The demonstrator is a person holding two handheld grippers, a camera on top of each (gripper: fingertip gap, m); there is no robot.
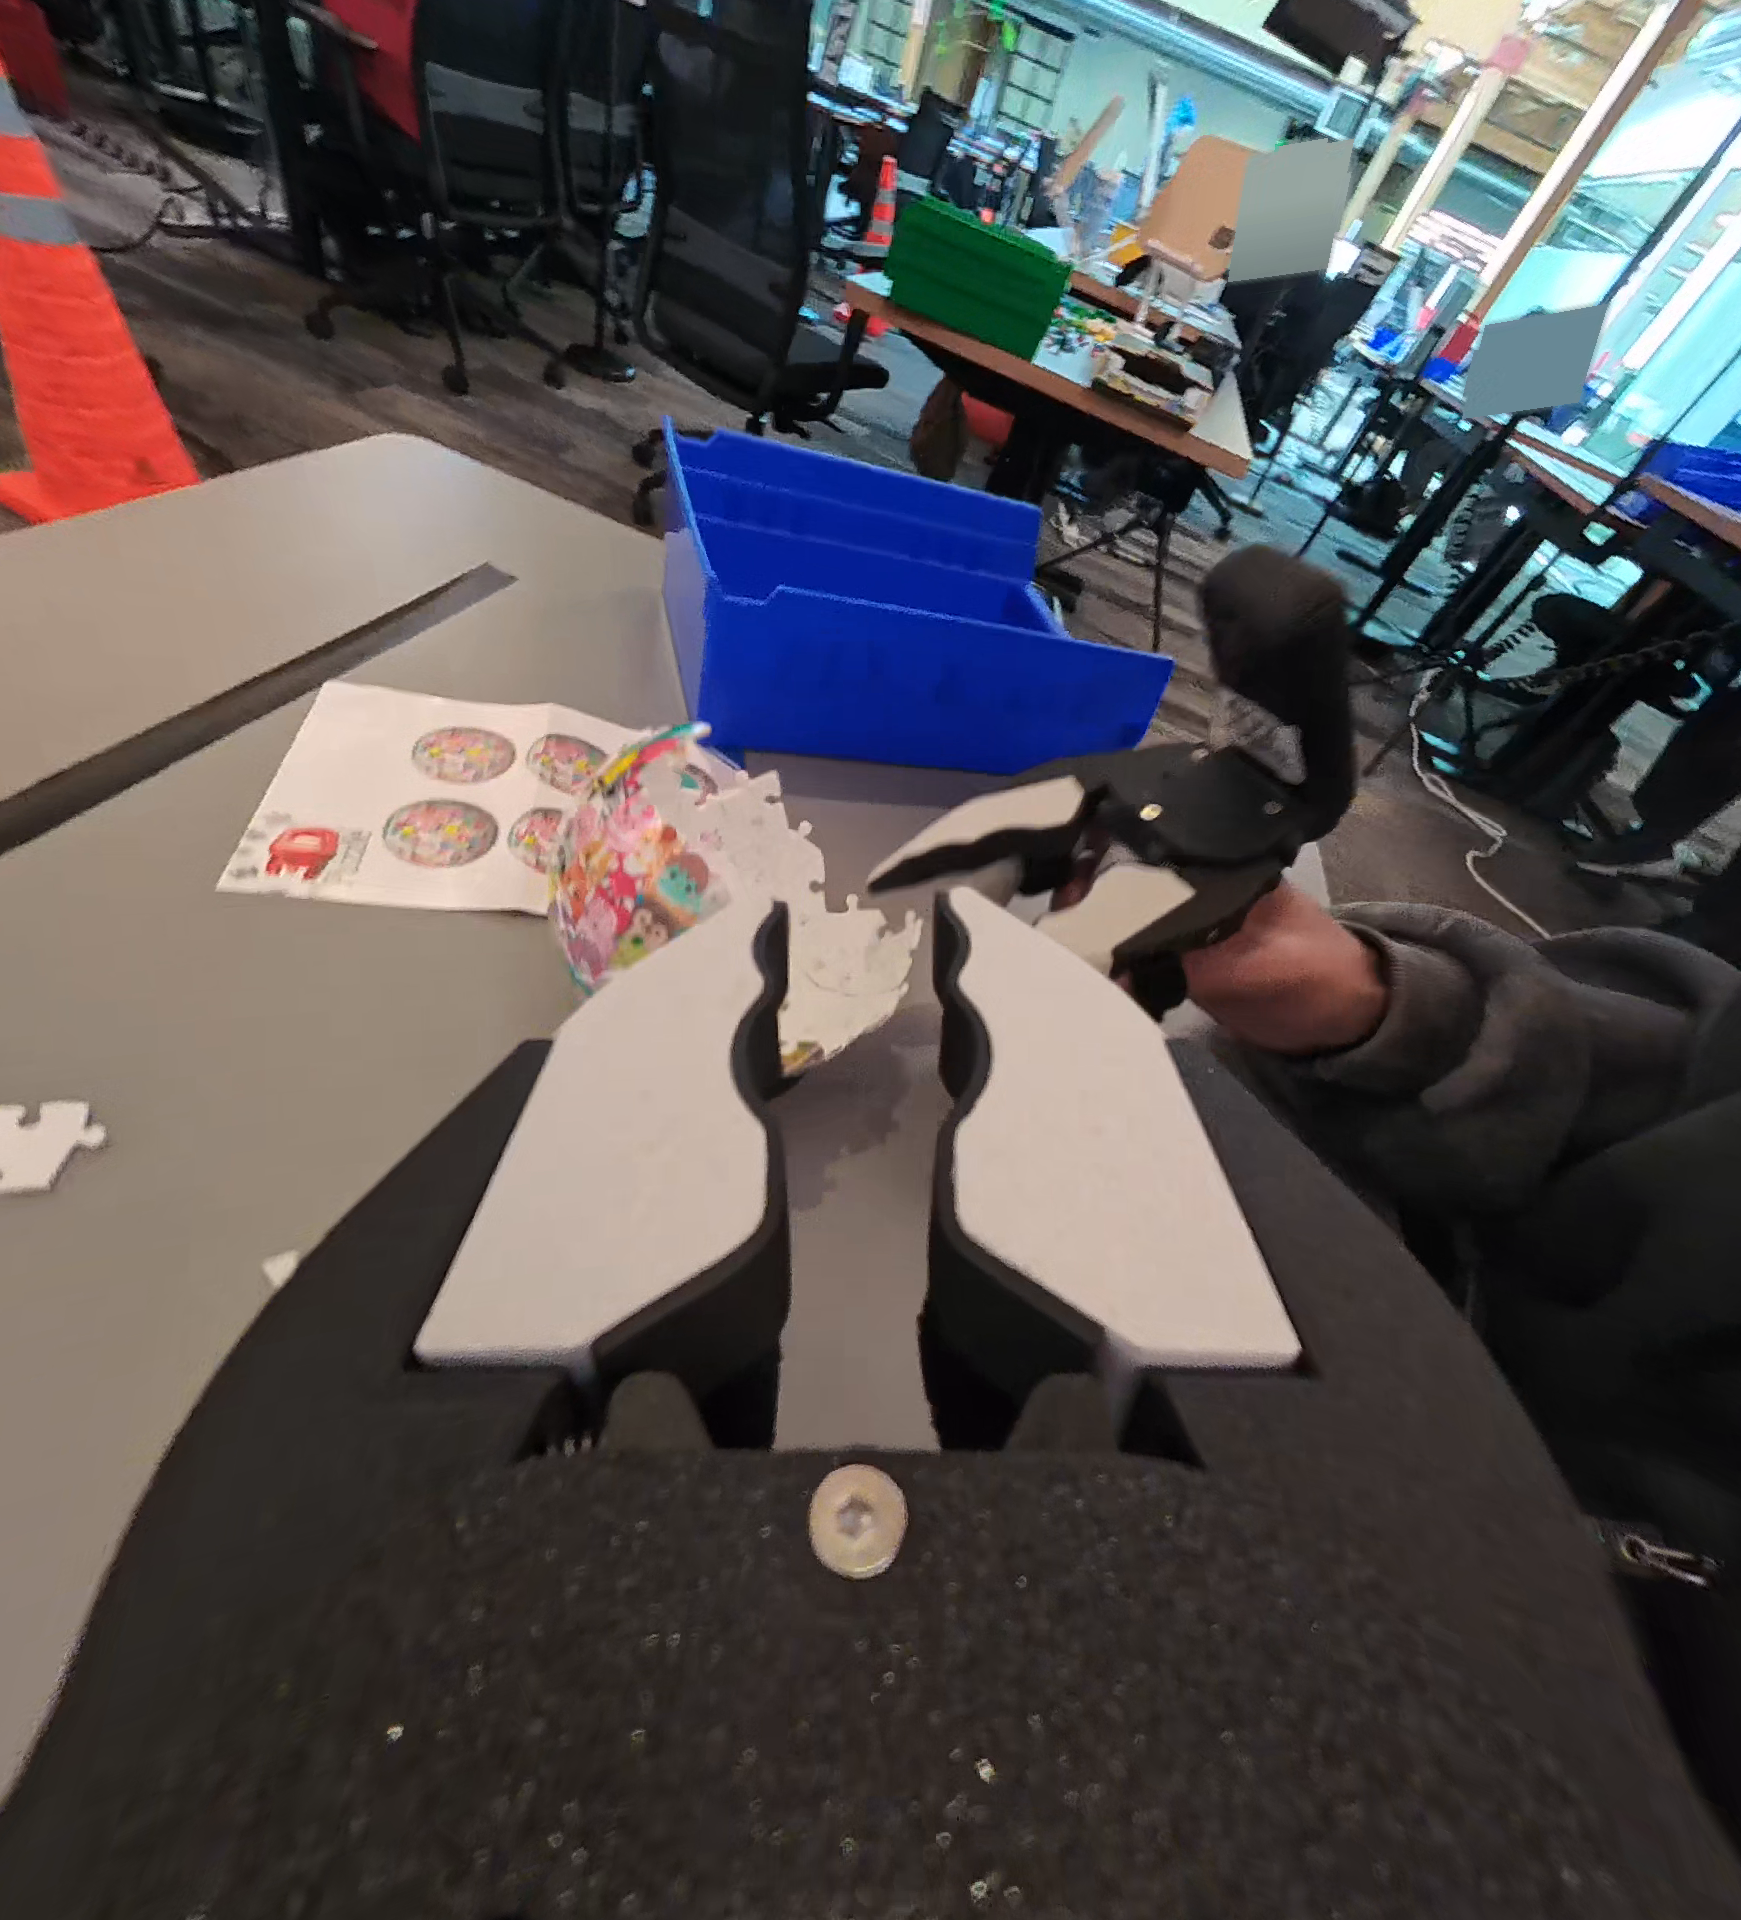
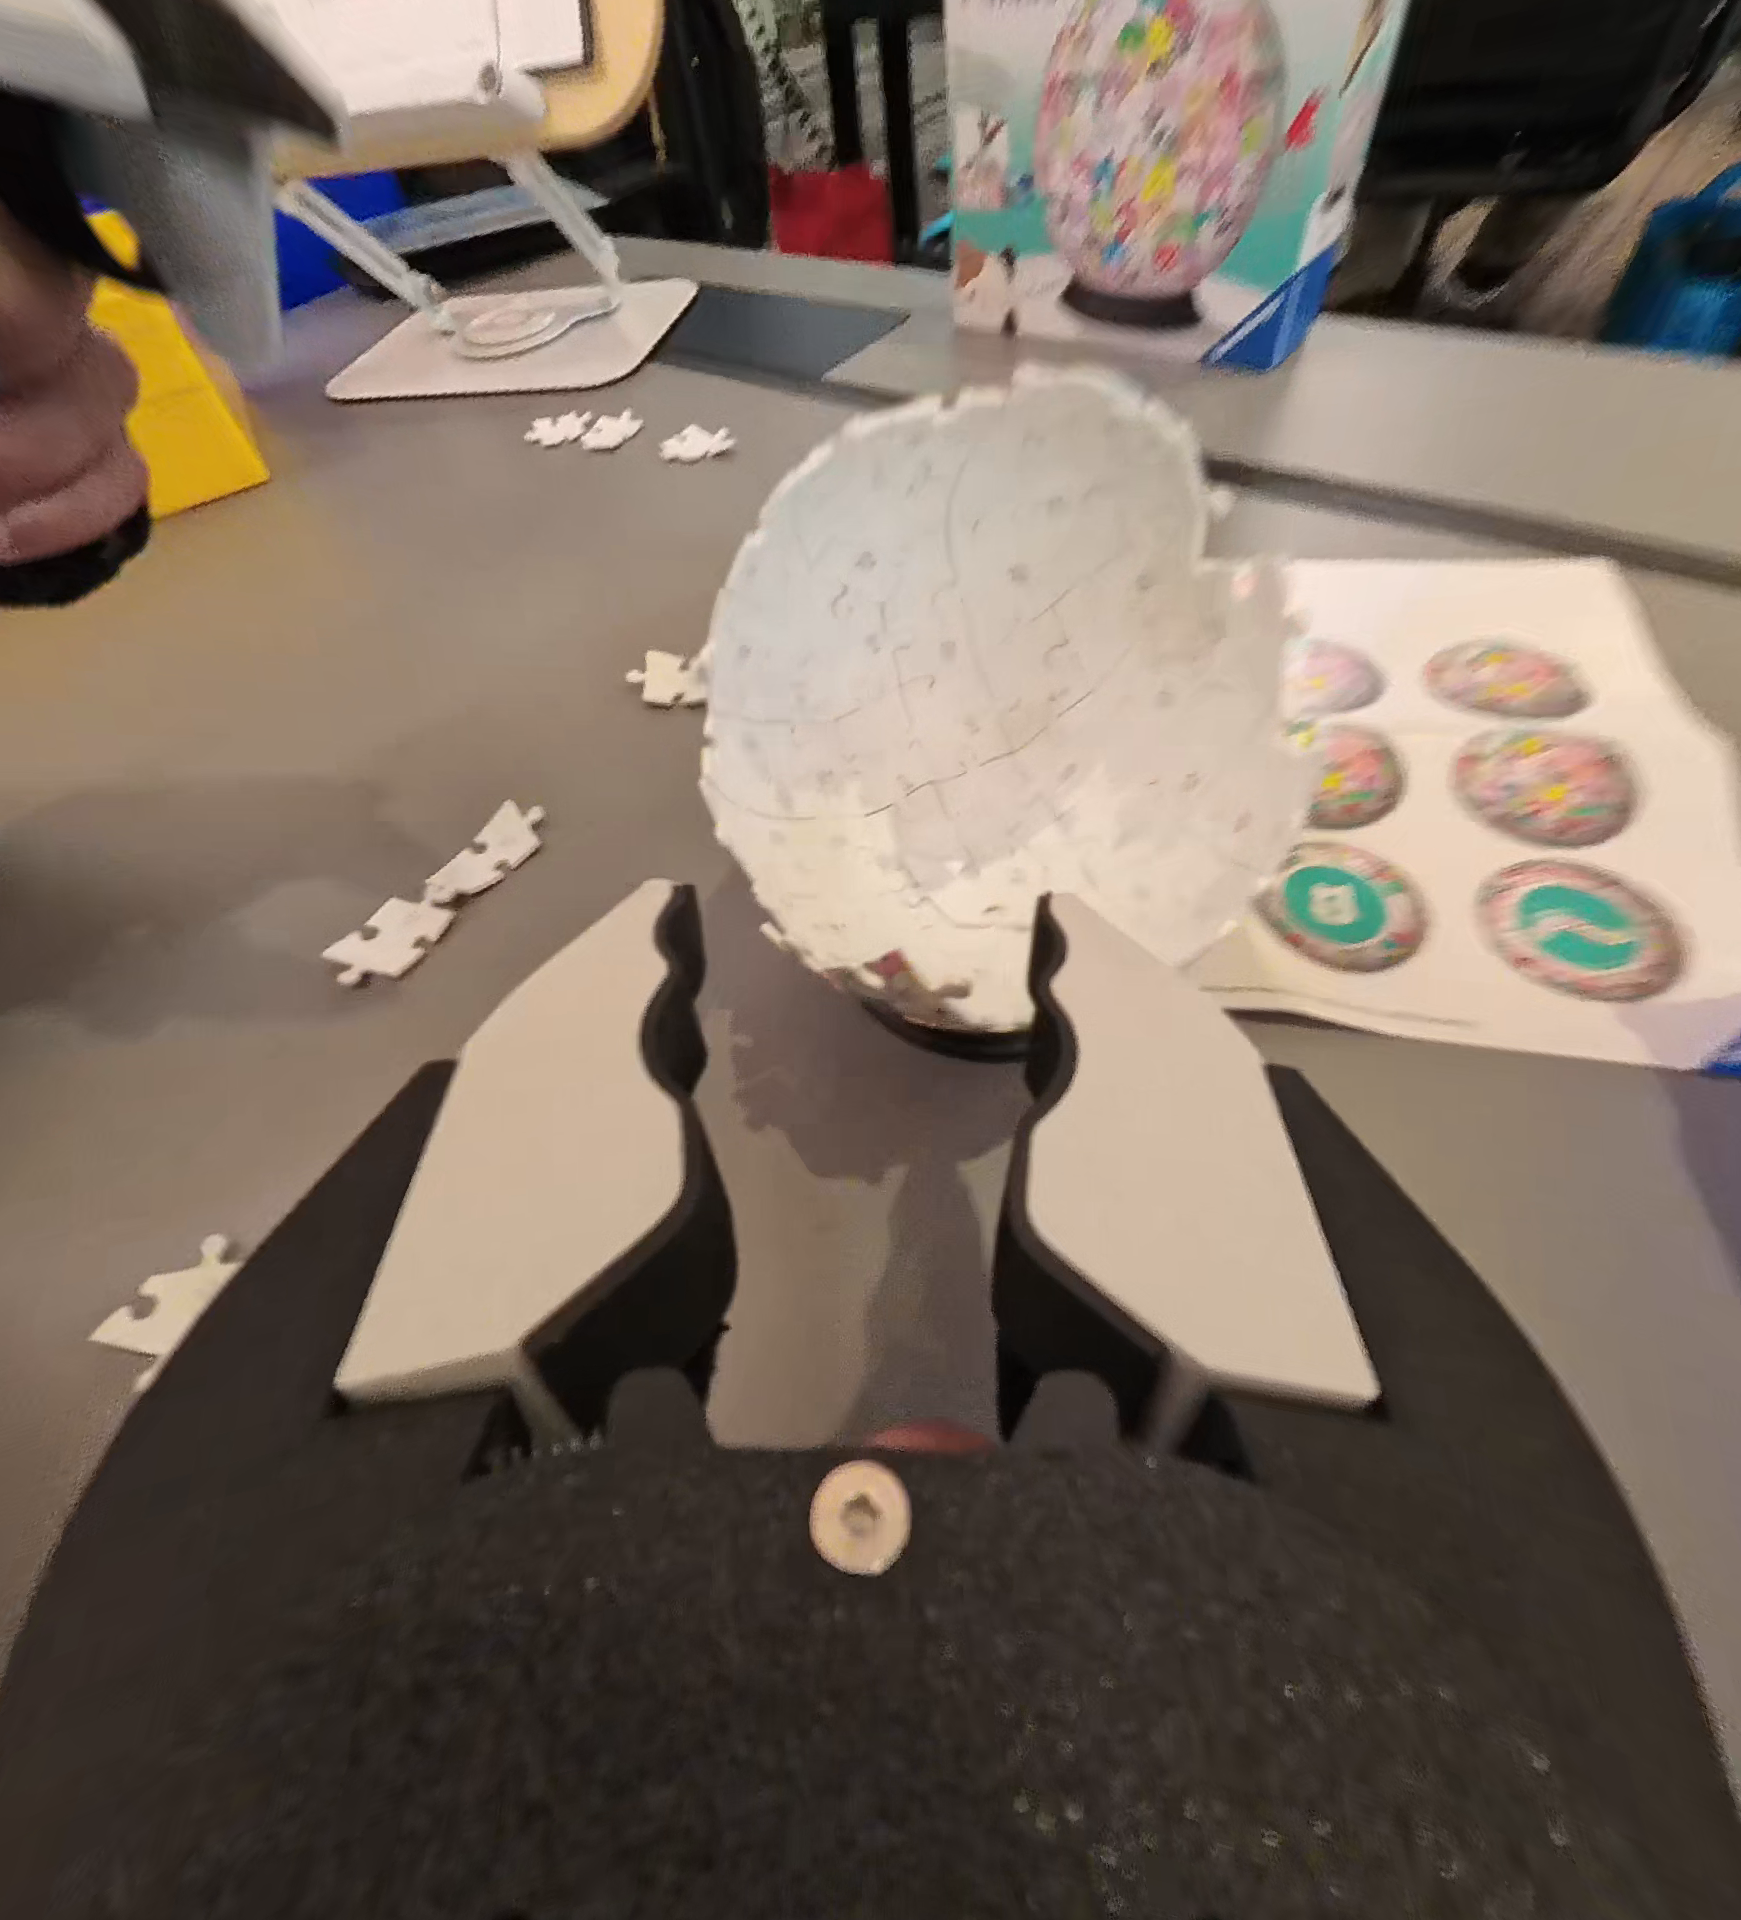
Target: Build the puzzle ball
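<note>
The partly built puzzle ball (image 2: 970,727) stands on a dark ring base on the grey table (image 2: 274,727), its white hollow inside facing me. In the left wrist view its colourful outer side (image 1: 637,883) shows just beyond my fingers. My left gripper (image 1: 861,935) is open and empty, close to the ball's lower edge. My right gripper (image 2: 866,925) is open and empty, its tips just short of the ball's base; it also shows in the left wrist view (image 1: 1032,862). Loose white puzzle pieces (image 2: 440,894) lie left of the ball, and more (image 1: 4,1143) lie at the left.
A printed instruction sheet (image 2: 1500,810) lies right of the ball. A blue bin (image 1: 876,644) stands behind it. The puzzle box (image 2: 1136,177), a white stand (image 2: 523,332) and a yellow block (image 2: 180,405) are at the table's back. More pieces (image 2: 627,431) lie near the stand. Spacing between my two grippers at the tips: around 15 cm.
</note>
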